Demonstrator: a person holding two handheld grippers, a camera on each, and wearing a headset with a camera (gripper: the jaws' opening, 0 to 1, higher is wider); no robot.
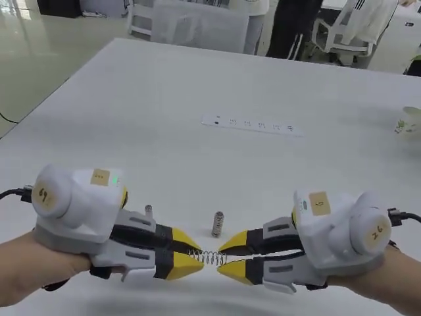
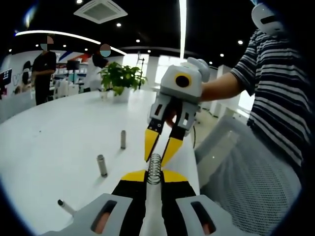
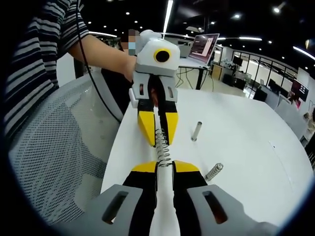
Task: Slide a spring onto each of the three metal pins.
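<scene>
A small metal spring (image 1: 209, 257) hangs level above the white table (image 1: 197, 85), stretched between my two grippers. My left gripper (image 1: 196, 257) is shut on its left end and my right gripper (image 1: 223, 257) is shut on its right end, yellow tips facing each other. The left gripper view shows the spring (image 2: 154, 167) rising from my own jaws into the right gripper (image 2: 160, 150). The right gripper view shows the spring (image 3: 162, 147) running to the left gripper (image 3: 157, 140). Just behind stands a pin wearing a spring (image 1: 218, 224) (image 3: 214, 172). A bare pin (image 1: 148, 210) (image 3: 196, 131) stands further left.
In the left gripper view, two upright pins (image 2: 101, 165) (image 2: 122, 139) and a thin rod (image 2: 64, 205) stand on the table. A white power strip (image 1: 253, 124) lies mid-table and a cup (image 1: 409, 122) sits at the right edge. People and chairs (image 1: 342, 29) are beyond the far edge.
</scene>
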